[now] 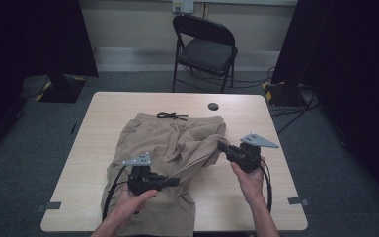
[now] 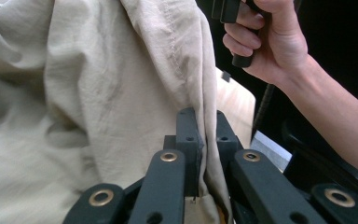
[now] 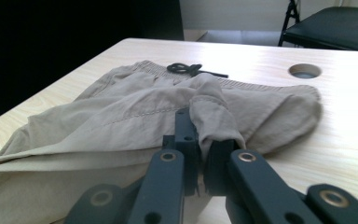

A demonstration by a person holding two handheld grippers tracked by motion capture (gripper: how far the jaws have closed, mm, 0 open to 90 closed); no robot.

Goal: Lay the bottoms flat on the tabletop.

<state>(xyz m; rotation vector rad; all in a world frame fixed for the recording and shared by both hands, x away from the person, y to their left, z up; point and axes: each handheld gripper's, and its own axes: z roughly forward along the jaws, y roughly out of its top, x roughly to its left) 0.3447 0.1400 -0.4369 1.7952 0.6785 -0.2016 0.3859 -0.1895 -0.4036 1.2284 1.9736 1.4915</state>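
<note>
In the high view, the khaki shorts (image 1: 163,148) are lying on the table (image 1: 256,113), a leg edge stretching between both grippers. In the left gripper view, the left gripper (image 2: 200,135) is clamping the hem between its jaws. In the right gripper view, the right gripper (image 3: 200,140) is pinching a fabric fold draping over its jaws.

Black folding chair (image 1: 205,47) on grey carpet (image 1: 24,143), perhaps black curtains (image 1: 34,34) flanking.

Matt creased khaki cloth shorts (image 1: 163,148), smooth pale wood-grain table (image 1: 256,197)
</note>
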